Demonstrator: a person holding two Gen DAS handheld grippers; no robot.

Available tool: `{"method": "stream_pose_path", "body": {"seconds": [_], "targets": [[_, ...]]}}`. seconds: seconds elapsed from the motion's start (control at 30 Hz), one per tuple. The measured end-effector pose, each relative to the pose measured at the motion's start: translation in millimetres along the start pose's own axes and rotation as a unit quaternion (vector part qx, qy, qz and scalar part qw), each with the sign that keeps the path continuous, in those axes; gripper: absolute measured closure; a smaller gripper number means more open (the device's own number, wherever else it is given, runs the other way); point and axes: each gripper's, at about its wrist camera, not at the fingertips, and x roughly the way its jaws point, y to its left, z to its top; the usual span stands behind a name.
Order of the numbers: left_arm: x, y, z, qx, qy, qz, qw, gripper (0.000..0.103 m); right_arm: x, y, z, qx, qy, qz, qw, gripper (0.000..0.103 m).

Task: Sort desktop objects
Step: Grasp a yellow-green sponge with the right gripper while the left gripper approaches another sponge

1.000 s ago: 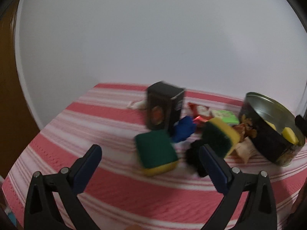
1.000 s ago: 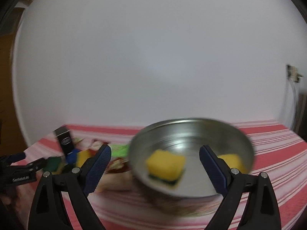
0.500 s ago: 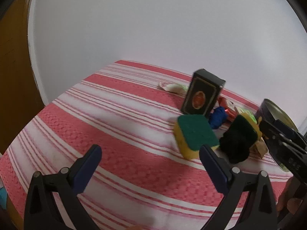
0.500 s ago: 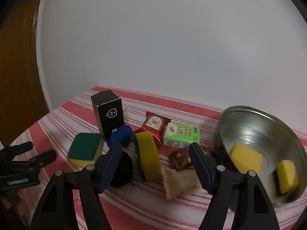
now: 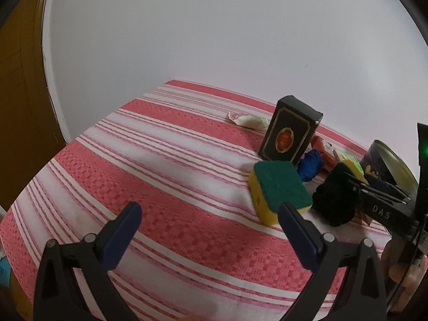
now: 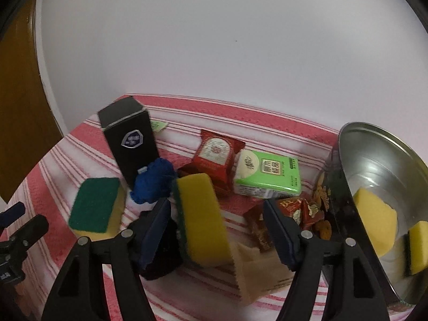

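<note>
While the left hand-held gripper (image 5: 208,230) gapes empty, the right hand-held gripper (image 6: 216,230), narrowing, straddles an upended spongy block (image 6: 202,216).

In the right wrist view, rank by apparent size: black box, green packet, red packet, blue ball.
1. Black box
2. Green packet
3. Red packet and blue ball look alike, so unranked. All stand at similar distance, so nearness distorts little.

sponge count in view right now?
4. One lies flat, green side up, beside the black box: flat sponge. One stands on edge between the right gripper fingers: upright sponge. Two sit inside the tin. More may be hidden.
</note>
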Motion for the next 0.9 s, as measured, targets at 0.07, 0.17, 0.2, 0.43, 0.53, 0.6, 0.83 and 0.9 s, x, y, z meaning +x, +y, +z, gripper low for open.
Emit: {"method": "stream_pose_path", "body": {"seconds": [0.07,0.17,0.2,0.43,0.53,0.6,0.83,0.9], "targets": [[1,-4,1,0.002,0.001,-0.001,1.0,0.001,2,-7,0,0.017,0.007,0.024,1.0,0.03],[2,-9,4,0.008,0.001,0.001,1.0,0.001,7,-19,-1,0.052,0.021,0.072,0.996,0.038],[2,-11,4,0.008,0.001,0.001,1.0,0.001,9,-23,-2,0.061,0.028,0.083,0.994,0.045],[2,-14,6,0.002,0.004,0.002,1.0,0.001,11,-28,-7,0.07,0.045,0.087,0.993,0.063],[3,-15,7,0.0,0.006,0.002,1.0,0.001,11,-22,-6,0.057,0.048,0.078,0.994,0.063],[5,-18,8,-0.001,0.008,0.003,1.0,0.001,8,-18,-6,0.046,0.04,0.069,0.996,0.069],[21,-37,25,-0.008,0.013,-0.008,0.9998,0.001,-34,-20,1,0.038,-0.048,0.057,0.996,0.072],[35,-49,28,-0.002,0.027,0.001,0.9996,0.007,-50,-21,2,0.033,-0.087,0.041,0.995,0.072]]}}
